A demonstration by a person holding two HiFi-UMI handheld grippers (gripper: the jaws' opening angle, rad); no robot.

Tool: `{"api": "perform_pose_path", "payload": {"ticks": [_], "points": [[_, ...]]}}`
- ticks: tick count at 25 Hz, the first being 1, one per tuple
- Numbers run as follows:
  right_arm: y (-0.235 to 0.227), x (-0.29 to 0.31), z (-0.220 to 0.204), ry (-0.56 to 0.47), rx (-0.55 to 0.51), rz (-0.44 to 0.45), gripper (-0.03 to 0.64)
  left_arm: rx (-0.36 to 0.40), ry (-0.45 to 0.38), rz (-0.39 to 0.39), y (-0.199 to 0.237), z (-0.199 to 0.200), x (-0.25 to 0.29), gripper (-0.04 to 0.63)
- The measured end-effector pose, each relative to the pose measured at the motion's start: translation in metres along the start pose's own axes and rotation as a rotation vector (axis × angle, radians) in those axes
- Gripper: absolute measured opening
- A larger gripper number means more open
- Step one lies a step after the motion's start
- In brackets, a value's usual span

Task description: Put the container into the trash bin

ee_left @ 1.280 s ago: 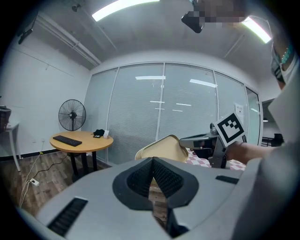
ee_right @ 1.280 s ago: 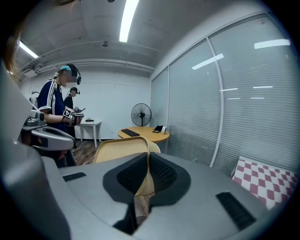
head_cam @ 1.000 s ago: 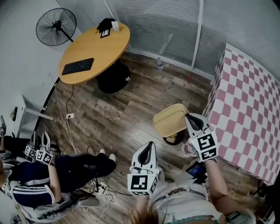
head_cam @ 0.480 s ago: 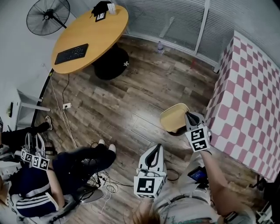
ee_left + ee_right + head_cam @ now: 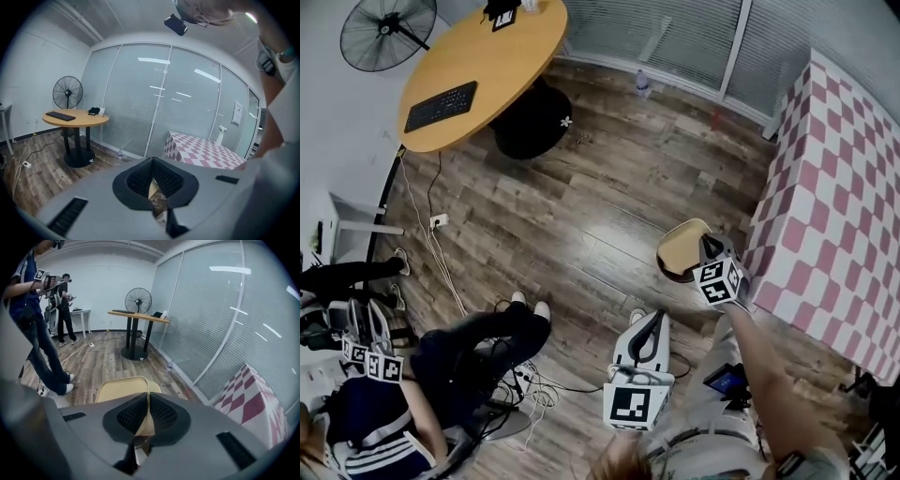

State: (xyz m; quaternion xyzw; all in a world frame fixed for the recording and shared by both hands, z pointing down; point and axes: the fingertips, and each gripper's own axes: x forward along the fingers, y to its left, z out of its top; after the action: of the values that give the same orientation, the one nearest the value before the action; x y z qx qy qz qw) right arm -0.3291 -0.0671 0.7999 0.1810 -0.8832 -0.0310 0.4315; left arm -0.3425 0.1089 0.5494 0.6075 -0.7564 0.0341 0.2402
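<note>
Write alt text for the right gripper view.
The right gripper has its jaws shut on the rim of a tan container, held above a wood floor. Behind stand a round table and a fan by a glass wall, with a person at left and a checked table at right.

Wood floor (image 5: 609, 187), cables (image 5: 528, 386), round table (image 5: 502, 61) bearing keyboard (image 5: 441, 105)

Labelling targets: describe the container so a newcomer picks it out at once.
Find the pink-and-white checkered table at the head view's right; beside its left edge is the container. It is the only pale yellow shallow tray, pinched by its rim in the right gripper.
</note>
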Motion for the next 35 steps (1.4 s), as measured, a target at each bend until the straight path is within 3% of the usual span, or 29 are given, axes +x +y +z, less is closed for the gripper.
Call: {"api": "perform_pose_path", "payload": {"ticks": [5,14,18,20,22,35], "points": [[0.008,0.042,-0.041,0.104,-0.001,-0.016,0.009,-0.002,0.022,-0.027,-0.003,-0.011,0.015,0.006],[0.015,0.096,-0.098,0.245,-0.087,-0.059,0.009,-0.015,0.038,-0.002,0.009,-0.02,0.022,0.006],[0.016,0.111,-0.116,0.285,-0.026,-0.072,0.016,-0.008,0.059,0.029,0.017,-0.027,0.019,0.006],[0.018,0.114,-0.12,0.288,0.038,-0.048,0.087,-0.015,0.073,0.039,0.02,-0.032,0.018,0.006],[0.023,0.114,-0.122,0.288,0.063,-0.018,0.117,-0.02,0.079,0.042,0.02,-0.035,0.019,0.006],[0.055,0.099,-0.131,0.316,-0.025,0.117,0.085,-0.008,0.074,0.015,0.01,-0.032,0.018,0.006]]}}
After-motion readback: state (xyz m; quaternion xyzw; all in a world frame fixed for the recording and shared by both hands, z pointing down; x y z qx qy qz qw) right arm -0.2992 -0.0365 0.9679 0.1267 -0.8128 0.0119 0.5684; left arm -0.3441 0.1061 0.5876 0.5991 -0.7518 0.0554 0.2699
